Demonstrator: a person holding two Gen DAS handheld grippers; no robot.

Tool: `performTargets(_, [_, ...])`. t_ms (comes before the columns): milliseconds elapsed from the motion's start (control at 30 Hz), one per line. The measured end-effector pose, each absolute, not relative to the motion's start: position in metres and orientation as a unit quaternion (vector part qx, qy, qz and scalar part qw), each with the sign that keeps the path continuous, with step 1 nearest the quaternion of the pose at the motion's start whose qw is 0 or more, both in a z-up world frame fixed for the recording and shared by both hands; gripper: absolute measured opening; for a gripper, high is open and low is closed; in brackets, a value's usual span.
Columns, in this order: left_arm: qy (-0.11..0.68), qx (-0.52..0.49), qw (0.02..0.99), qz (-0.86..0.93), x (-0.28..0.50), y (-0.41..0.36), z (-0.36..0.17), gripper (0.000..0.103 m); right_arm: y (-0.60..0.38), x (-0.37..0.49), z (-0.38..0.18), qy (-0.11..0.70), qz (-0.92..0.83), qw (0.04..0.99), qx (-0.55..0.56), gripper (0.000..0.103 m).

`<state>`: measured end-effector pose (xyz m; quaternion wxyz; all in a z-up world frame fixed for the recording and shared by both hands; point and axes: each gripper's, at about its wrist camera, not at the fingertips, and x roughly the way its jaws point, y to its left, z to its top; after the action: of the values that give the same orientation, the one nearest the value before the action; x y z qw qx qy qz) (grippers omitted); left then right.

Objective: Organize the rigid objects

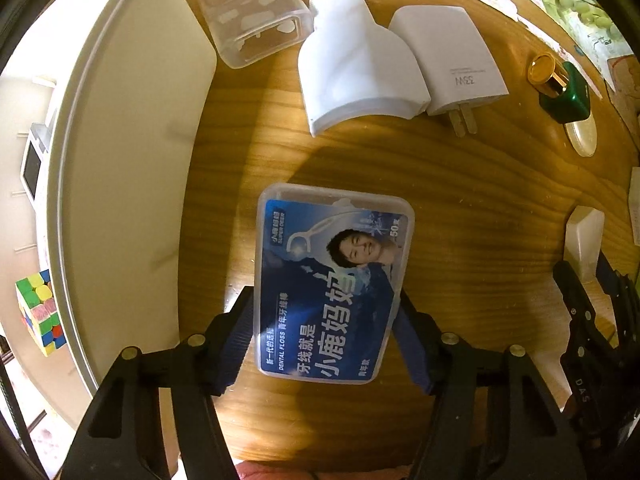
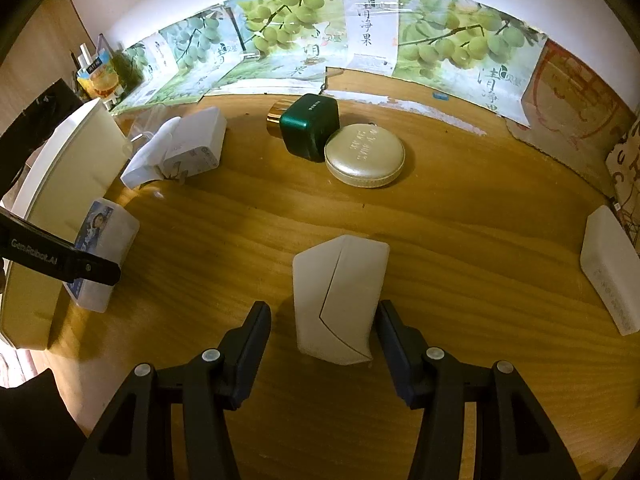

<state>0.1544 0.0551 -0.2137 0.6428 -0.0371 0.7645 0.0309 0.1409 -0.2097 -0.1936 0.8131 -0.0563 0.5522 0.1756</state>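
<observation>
A clear dental floss box (image 1: 332, 280) with a blue label lies flat on the wooden table (image 1: 460, 200). My left gripper (image 1: 324, 298) points straight down over it, and both pads touch its long sides. In the right wrist view the same floss box (image 2: 104, 240) sits by the white bin (image 2: 60, 168), with one left finger (image 2: 96, 270) across it. A white angular case (image 2: 340, 296) lies between the fingers of my right gripper (image 2: 322, 308). The right pad is against it, but a gap shows on the left, so that gripper is open.
Behind lie a clear plastic box (image 1: 252, 12), a white curved piece (image 1: 352, 64), a white charger (image 1: 452, 64), a green cube with gold cap (image 2: 310, 126) and a round cream case (image 2: 364, 156). A white flat box (image 2: 608, 268) lies far right. A colour cube (image 1: 40, 312) sits beyond the bin.
</observation>
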Motion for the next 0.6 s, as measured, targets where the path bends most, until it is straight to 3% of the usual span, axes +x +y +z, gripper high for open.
performTargets(167, [0.764, -0.034, 0.643, 0.031, 0.147, 0.052, -0.210, 0.068, -0.212, 0.141, -0.193, 0.550, 0.168, 0.816, -0.061, 0.041])
performTargets(600, [0.758, -0.030, 0.651, 0.018, 0.117, 0.039, -0.200, 0.067, -0.207, 0.135, -0.192, 0.552, 0.178, 0.812, -0.071, 0.040])
